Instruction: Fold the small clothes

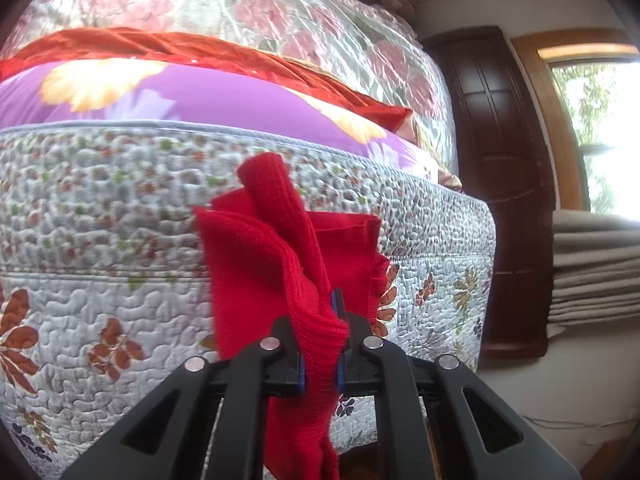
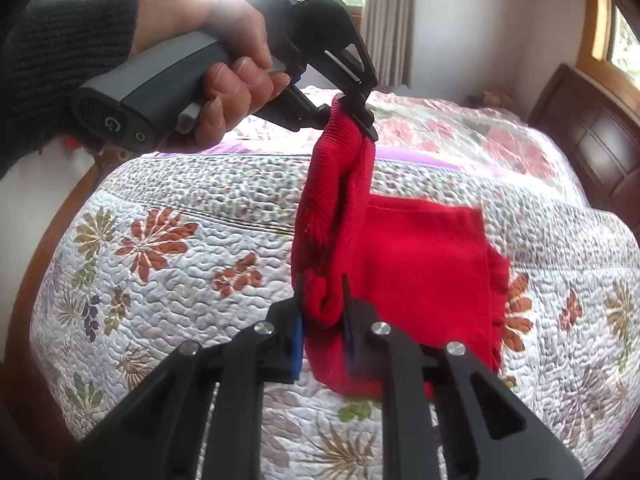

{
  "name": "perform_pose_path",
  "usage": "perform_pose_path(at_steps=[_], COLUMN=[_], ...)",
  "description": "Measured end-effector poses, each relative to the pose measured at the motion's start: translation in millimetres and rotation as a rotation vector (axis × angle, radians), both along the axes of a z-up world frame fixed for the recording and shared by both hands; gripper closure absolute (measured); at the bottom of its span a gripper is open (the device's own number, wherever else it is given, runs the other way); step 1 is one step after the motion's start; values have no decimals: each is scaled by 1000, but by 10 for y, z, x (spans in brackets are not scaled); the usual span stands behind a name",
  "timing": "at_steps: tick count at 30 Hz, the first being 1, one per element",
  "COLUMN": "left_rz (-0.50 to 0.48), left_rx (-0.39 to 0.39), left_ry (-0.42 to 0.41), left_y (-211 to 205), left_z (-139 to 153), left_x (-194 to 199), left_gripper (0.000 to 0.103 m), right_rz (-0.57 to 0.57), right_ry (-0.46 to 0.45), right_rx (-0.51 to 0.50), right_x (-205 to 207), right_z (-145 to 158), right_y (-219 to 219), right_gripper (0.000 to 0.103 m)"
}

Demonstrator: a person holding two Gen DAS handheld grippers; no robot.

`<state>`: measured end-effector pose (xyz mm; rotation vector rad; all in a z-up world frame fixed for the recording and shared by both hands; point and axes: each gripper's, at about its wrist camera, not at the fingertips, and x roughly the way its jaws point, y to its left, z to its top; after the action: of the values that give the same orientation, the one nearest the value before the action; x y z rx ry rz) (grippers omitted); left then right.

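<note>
A small red knitted garment [image 2: 420, 256] hangs in the air above a quilted floral bedspread [image 2: 180, 264]. My right gripper [image 2: 324, 308] is shut on a bunched ribbed edge of it at the bottom centre of the right wrist view. My left gripper [image 2: 362, 116], held by a hand in a dark sleeve, pinches another bunched edge higher up and farther back. In the left wrist view my left gripper [image 1: 322, 344] is shut on the red garment [image 1: 280, 248], which stands up in folds and drapes down between the fingers. A flat panel of the cloth hangs to the right.
The bedspread [image 1: 100, 220] covers a bed. A purple flowered quilt [image 1: 200, 96], a red cloth [image 1: 160, 46] and a plastic-wrapped floral bundle [image 1: 280, 12] are stacked at the back. A dark wooden headboard [image 1: 500, 160] stands to the right. Folded grey curtains [image 1: 592, 264] and a window are beyond.
</note>
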<state>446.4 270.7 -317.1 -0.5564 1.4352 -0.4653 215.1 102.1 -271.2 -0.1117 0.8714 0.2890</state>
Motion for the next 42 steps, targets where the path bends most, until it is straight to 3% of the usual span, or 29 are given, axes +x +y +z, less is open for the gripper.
perform_pose_path(at_steps=[8, 14, 30, 42], left_rz=[-82, -125, -77, -22], left_rx=[60, 114, 239, 426], left_ry=[-1, 7, 24, -8], left_y=[-691, -1152, -1914, -2250], left_z=[-137, -306, -796, -900], left_x=[86, 106, 140, 47], left_gripper=[94, 94, 94, 94], right_rz=[-70, -142, -230, -287], right_ry=[43, 123, 255, 434], right_rx=[43, 152, 317, 707], right_x=[29, 87, 169, 151], right_z=[-163, -388, -1011, -1531], right_y=[-539, -1018, -2027, -2627], right_gripper=[89, 89, 90, 93])
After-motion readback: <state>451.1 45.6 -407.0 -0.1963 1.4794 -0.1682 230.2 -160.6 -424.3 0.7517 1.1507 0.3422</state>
